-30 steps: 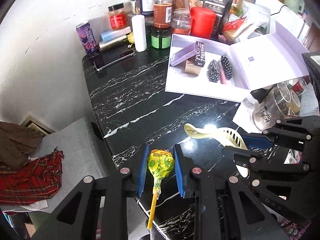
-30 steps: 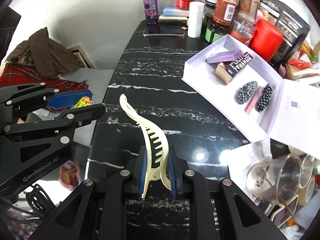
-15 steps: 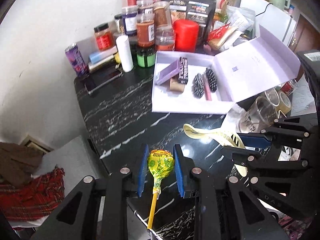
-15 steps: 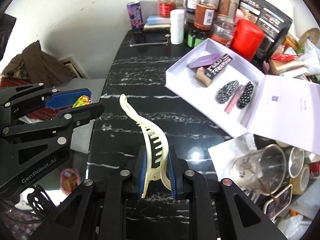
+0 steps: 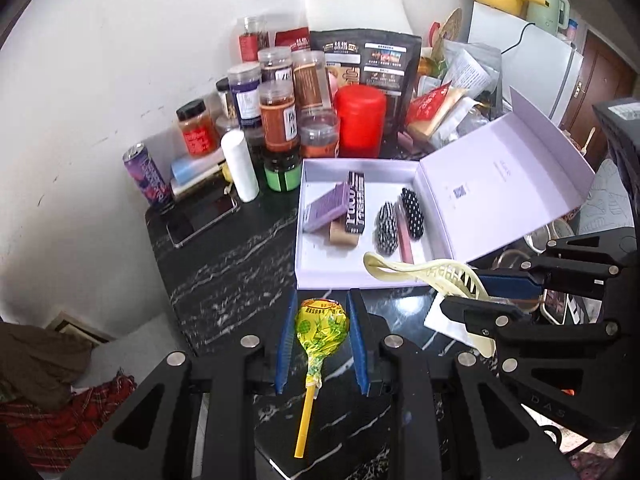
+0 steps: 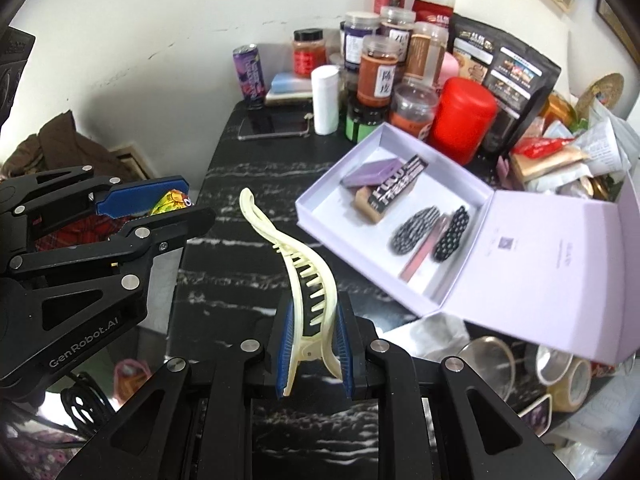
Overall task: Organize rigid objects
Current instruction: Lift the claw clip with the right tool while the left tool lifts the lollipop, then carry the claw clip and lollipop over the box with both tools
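- Left wrist view: the left gripper [image 5: 320, 344] is held level above the near edge of the black white-veined marble worktop [image 5: 224, 280], its blue-padded jaws narrowed onto the yellow-green wrapped lollipop with a yellow stick [image 5: 320, 330]. The candy head sits between the pads and the stick trails back toward the camera.
- Against the earlier frames, the open lilac cardboard box [image 5: 332, 272] with its raised lid now lies just beyond the fingertips instead of well ahead, and the cluster of spice jars and the red cylindrical canister [image 5: 360, 120] looms larger.
- At the right of this view the right gripper [image 5: 508, 296] reaches in from the side, clamping the cream plastic banana hair clip [image 5: 424, 272], whose curved tip overlaps the box's near wall.
- Right wrist view: the right gripper [image 6: 314, 344] points forward over the worktop [image 6: 240, 272], jaws closed narrow on the hinge end of the hair clip [image 6: 300, 264], which arches up and to the left.
- The box [image 6: 320, 208] lies ahead to the right, nearer than before, holding a purple flat carton [image 6: 372, 172], a black printed carton [image 6: 396, 188] and two black-and-white beaded clips [image 6: 416, 228].
- The left gripper [image 6: 160, 212] juts in at the left with the lollipop [image 6: 170, 202] peeking between its pads.
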{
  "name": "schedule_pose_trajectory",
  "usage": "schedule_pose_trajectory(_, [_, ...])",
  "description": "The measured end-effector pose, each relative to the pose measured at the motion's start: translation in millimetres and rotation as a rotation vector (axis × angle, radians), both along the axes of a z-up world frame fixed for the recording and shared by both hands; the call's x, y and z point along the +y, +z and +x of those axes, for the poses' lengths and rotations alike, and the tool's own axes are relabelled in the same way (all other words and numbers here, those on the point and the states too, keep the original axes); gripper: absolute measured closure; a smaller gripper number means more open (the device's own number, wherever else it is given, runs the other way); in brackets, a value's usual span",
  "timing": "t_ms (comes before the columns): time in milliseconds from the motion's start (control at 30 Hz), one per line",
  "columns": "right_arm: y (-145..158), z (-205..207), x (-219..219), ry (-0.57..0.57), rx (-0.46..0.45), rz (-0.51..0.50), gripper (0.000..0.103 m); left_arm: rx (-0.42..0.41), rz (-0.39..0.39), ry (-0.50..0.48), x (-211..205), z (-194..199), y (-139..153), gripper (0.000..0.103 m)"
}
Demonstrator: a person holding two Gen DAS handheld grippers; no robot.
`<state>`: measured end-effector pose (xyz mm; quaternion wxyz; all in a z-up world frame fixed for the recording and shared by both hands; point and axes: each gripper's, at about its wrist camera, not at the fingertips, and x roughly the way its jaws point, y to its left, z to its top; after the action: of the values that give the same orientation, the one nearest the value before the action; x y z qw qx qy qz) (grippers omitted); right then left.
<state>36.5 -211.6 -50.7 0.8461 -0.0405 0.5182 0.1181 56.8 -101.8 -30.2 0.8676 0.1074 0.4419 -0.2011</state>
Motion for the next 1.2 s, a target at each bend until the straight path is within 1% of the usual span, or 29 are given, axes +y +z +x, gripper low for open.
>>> schedule_pose_trajectory(567, [21, 47, -38, -0.027, -0.035, 0.002, 0.083, -0.044, -0.014, -0.013, -34, 44, 19, 0.078])
schedule_pose_trajectory(867, [20, 73, -61, -0.060, -0.039, -0.002, 0.083, -0.040, -0.013, -0.042, -57, 75, 19, 0.078])
schedule_pose_trajectory(1100, [19, 95, -79, -0.091, -0.052, -0.003, 0.083, -0.034, -0.006, -0.047, -72, 100, 17, 0.078])
schedule_pose_trajectory(1200, [18, 107, -87, -0.102, -0.055, -0.002, 0.083, -0.044, 0.005, -0.045, -77, 110, 18, 0.078])
